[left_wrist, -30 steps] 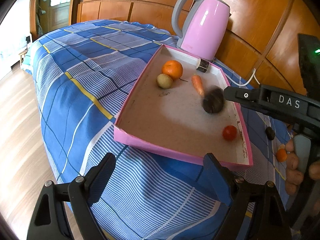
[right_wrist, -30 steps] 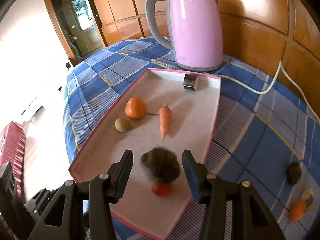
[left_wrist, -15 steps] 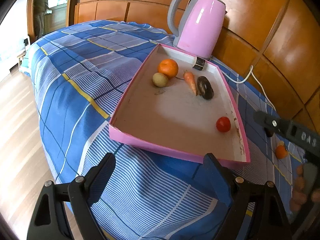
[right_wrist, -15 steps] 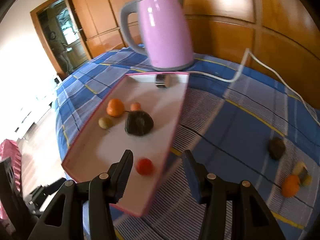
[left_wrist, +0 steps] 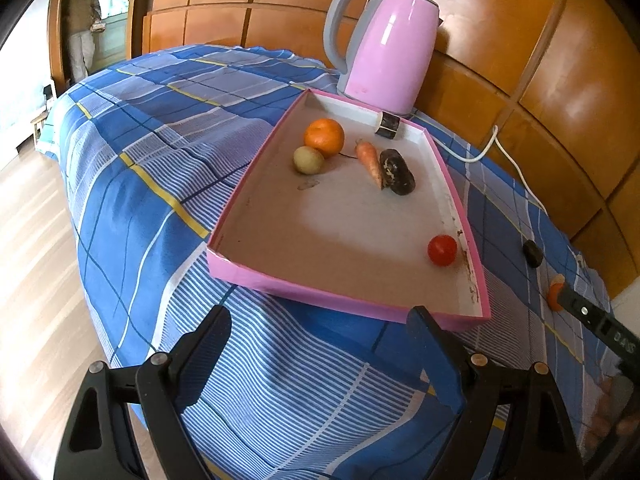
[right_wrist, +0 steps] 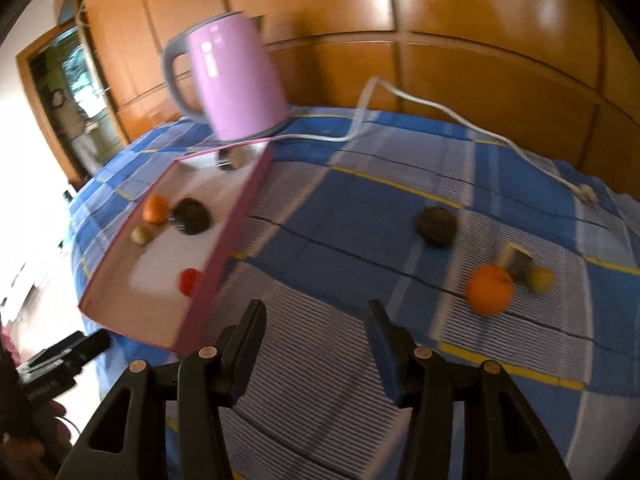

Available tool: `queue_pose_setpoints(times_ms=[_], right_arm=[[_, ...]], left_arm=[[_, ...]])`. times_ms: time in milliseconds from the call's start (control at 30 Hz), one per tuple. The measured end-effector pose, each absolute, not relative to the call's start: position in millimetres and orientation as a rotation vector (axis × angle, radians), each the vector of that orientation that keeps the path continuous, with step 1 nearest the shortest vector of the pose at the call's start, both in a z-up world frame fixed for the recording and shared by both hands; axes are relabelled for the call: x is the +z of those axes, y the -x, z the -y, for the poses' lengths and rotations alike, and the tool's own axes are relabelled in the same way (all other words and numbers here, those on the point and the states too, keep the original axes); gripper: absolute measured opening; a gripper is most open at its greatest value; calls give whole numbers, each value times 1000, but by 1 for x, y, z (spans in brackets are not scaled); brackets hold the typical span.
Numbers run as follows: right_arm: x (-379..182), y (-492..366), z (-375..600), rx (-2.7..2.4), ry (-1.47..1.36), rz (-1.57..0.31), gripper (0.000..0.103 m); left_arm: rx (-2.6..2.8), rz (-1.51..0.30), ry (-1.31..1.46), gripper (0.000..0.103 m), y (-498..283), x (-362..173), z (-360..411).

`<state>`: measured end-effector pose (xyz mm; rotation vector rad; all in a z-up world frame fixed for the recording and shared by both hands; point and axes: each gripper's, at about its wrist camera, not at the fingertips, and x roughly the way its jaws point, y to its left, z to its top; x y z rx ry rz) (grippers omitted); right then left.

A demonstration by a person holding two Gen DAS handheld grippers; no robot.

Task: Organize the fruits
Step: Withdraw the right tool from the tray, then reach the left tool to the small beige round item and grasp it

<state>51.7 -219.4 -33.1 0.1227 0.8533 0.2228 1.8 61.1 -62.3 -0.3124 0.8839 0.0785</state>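
both tongs gape wide and empty: the left gripper (left_wrist: 320,350) hangs before the pink tray (left_wrist: 280,280), which holds an orange (left_wrist: 324,137), carrot (left_wrist: 370,159) and tomato (left_wrist: 442,250); the right gripper (right_wrist: 316,338) hovers over the cloth (right_wrist: 360,216) near a loose orange (right_wrist: 490,289).

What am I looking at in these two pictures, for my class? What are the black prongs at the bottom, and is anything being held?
A person holds a two-finger tool in each hand, with a camera on each looking forward along its fingers. One picture is from the left gripper, the other from the right gripper. Both are open and hold nothing. On the blue checked cloth lies a pink tray holding an orange, a carrot, a tomato and more. A second orange lies outside it. A pink kettle stands behind.
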Motion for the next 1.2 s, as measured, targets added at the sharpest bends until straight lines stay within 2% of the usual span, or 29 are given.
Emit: queue_pose_setpoints(times_ms=[333,733,767,833,967,1200], right_arm=[[-42,-8,328,-120,-218,-837,52],[-88,52,488,-856,-453,-826,52],[-92,53,493,-878,-469,-827,52],[-100,57,499,-907,-475,-795,60],[-103,54,497,-913,-434,-802,67],[-104,52,496,-909,-427,-795,69]], left_arm=[[42,-866,272,90,-2,-54,-47],[-149,-837,136,90,-20,-27,8],[-174,-843,127,90,-24,-26,16],[-218,-857,100,89,-32,-24,31],[-315,-885,57,82,-49,-21,66],[-410,-908,6,82,-61,-23,114]])
